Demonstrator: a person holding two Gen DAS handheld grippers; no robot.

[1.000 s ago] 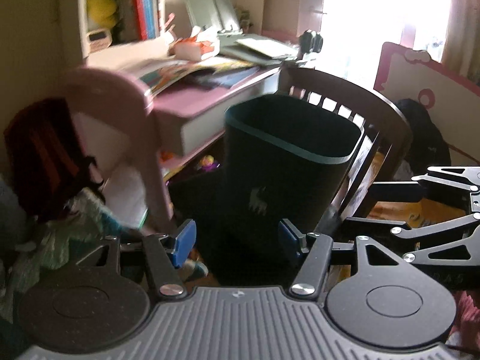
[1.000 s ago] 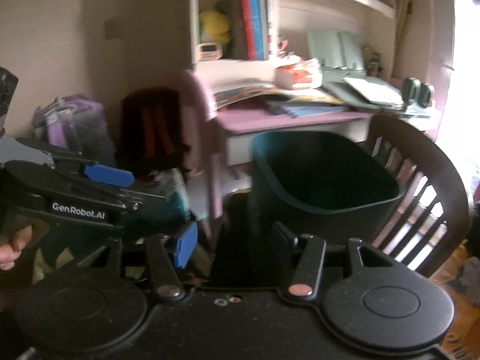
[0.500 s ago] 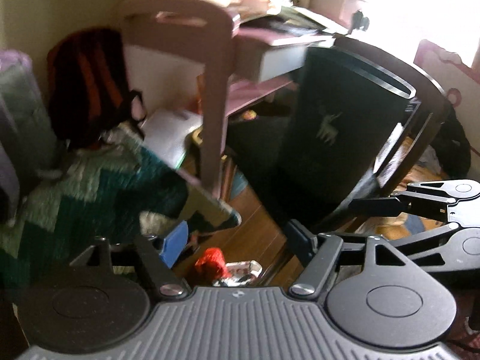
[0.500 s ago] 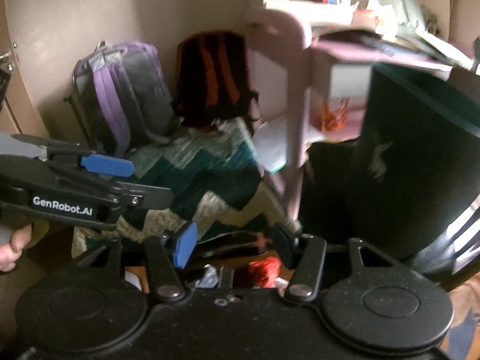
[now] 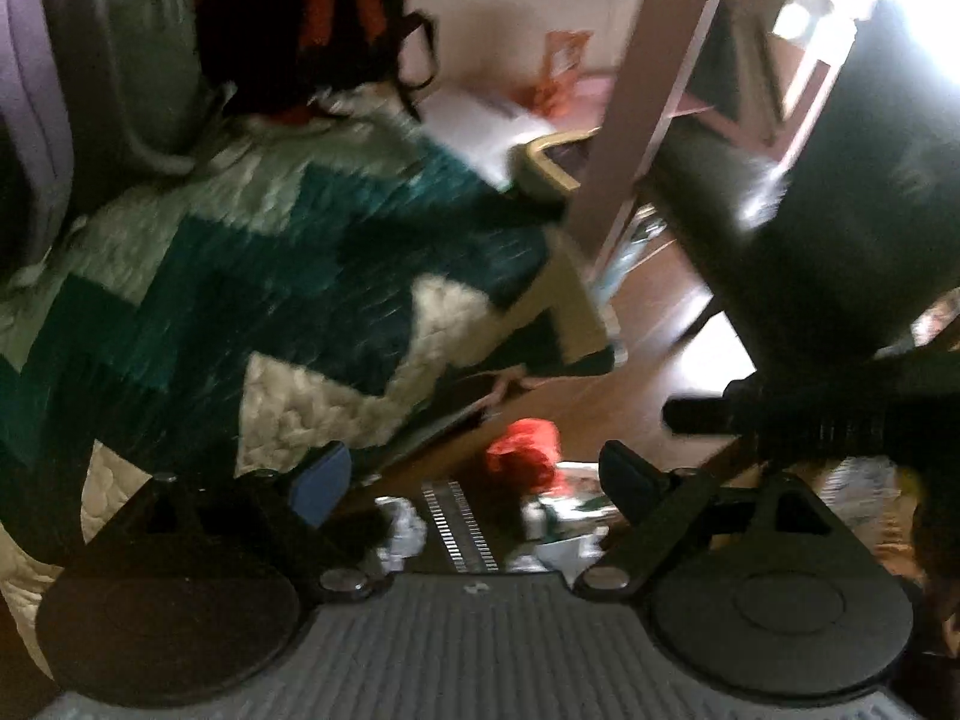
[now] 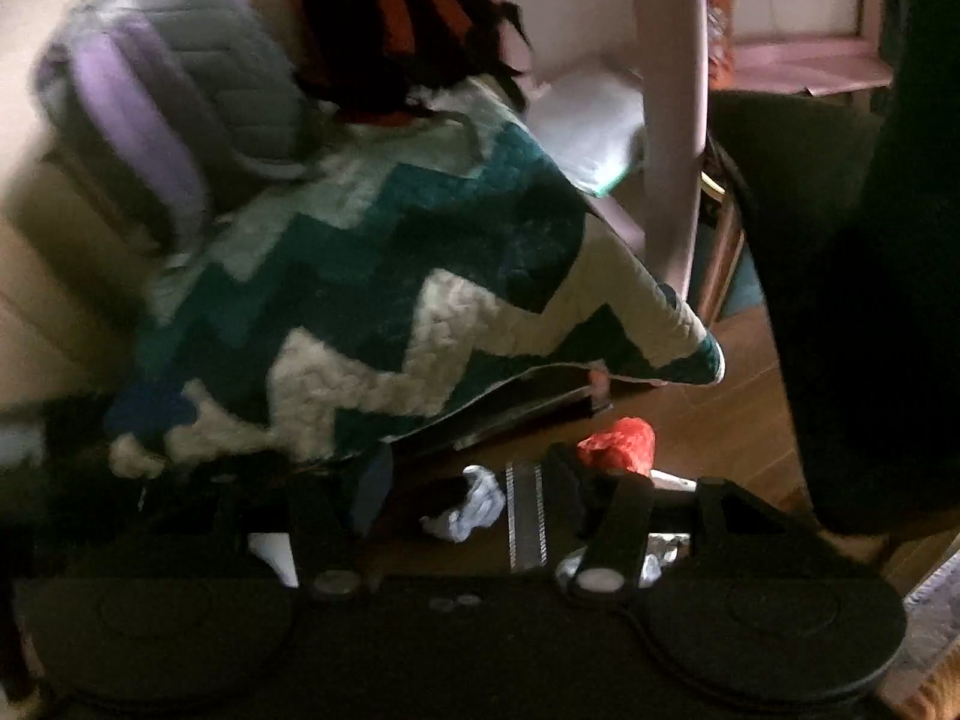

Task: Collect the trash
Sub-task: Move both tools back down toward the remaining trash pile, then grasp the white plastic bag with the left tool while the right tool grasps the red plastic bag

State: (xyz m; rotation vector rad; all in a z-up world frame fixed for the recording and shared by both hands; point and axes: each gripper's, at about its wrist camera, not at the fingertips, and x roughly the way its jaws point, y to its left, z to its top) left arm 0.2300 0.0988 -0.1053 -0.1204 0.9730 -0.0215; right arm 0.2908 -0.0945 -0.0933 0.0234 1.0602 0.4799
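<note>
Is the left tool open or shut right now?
Open. The left tool has a wide gap between its fingers, nothing in it; the red wrapper lies on the floor beyond.

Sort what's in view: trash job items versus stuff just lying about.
For the job: red crumpled wrapper, white crumpled tissue, dark green bin.

Just lying about: zigzag quilt, purple backpack, black-and-orange backpack, pink desk leg.

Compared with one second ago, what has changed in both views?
Both grippers tipped down from the desk toward the floor; the red wrapper and crumpled paper now show between them. Nothing was grasped. The left gripper and right gripper stay open; the dark bin stays beside the desk.
</note>
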